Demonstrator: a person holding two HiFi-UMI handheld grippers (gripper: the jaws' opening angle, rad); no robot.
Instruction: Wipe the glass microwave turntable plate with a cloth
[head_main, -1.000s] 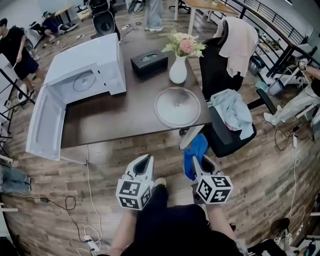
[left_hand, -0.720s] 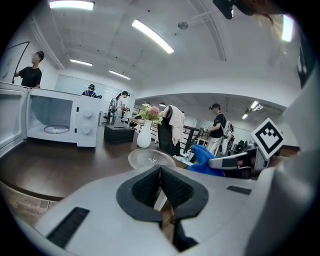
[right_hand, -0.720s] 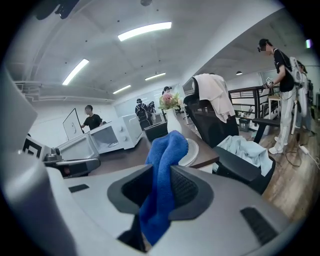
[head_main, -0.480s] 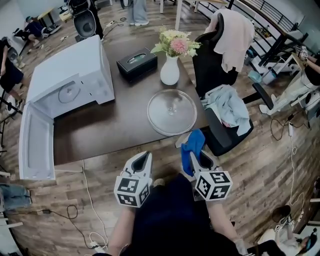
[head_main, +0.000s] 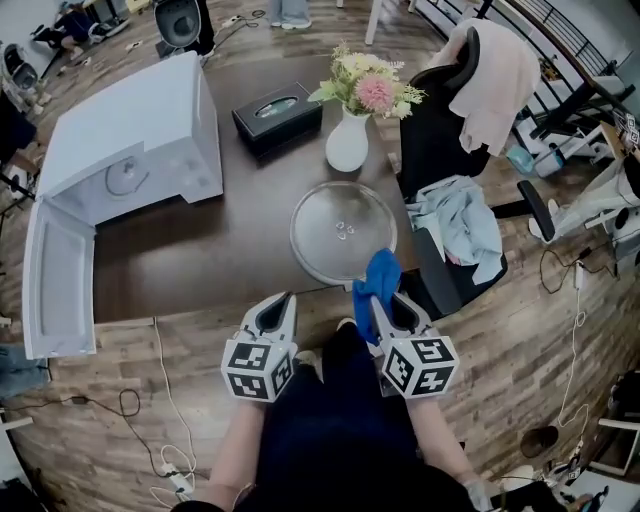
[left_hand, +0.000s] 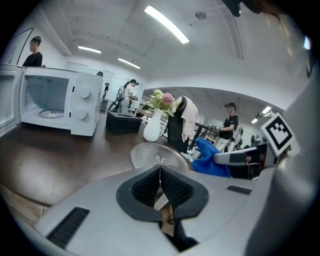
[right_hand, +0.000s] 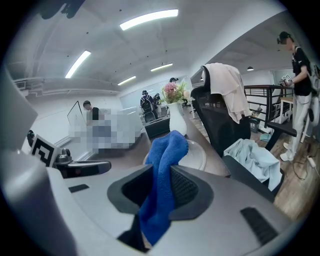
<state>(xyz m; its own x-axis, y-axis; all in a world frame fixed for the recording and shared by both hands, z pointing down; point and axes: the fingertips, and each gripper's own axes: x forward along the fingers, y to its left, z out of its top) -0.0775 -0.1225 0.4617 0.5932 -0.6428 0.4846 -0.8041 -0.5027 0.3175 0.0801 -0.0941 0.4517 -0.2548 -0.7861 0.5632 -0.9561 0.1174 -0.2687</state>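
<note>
plate (head_main: 343, 232): clear, round, flat | cloth (head_main: 378, 275): blue, lengthwise toward frame top | right tongs (head_main: 378, 303) grasp cloth | left tongs (head_main: 284, 300) clenched

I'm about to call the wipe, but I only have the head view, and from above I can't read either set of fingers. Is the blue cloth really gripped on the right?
Observer: Yes. The right gripper view shows the right gripper with its fingers closed on the blue cloth, which stands up in a fold past their tips.
Operator: And the left one, is it carrying anything?
Observer: No. In the left gripper view the left gripper has its fingers pressed together with nothing between them.
Operator: What does it point at?
Observer: That view looks over the fingers at the glass turntable plate, flat on the table.
</note>
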